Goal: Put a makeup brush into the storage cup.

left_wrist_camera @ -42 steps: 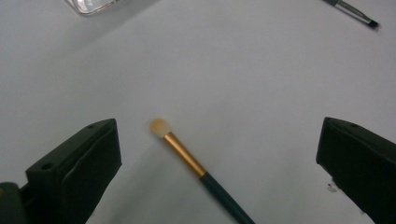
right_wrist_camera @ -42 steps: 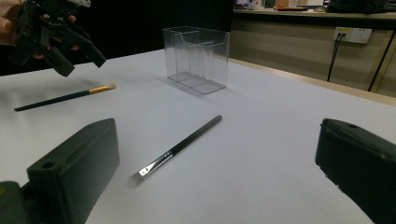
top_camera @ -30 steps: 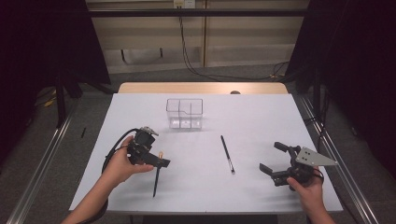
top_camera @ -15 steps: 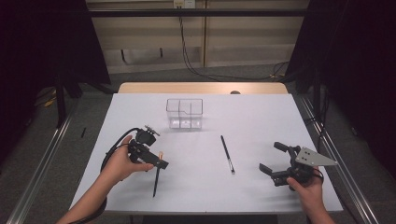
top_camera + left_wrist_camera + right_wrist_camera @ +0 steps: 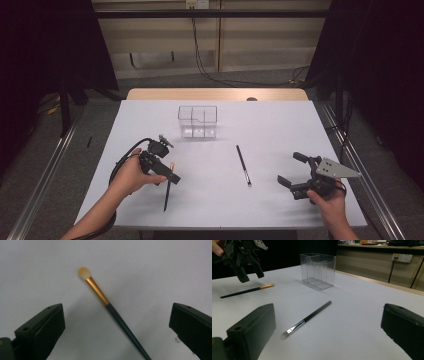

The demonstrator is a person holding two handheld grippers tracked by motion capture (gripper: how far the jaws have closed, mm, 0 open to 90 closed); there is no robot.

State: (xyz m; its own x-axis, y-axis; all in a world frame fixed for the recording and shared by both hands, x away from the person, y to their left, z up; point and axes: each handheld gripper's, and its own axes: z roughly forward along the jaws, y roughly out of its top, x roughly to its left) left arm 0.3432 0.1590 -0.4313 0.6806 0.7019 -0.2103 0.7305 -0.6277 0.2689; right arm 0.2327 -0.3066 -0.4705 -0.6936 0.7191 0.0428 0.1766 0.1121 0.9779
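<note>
Hovering left gripper (image 5: 167, 176) – fingers apart | right gripper (image 5: 291, 172) likewise | white table (image 5: 280, 130)

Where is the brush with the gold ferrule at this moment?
In the high view the gold-ferruled brush lies flat on the table's near left part, directly under the open left gripper.

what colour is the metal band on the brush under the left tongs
Gold band, clearest in the left gripper view.

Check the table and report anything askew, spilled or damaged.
Nothing stands out. The gold-banded brush and the black brush lie flat on the table, apart from each other; the clear organizer stands upright. Both grippers are open.
</note>
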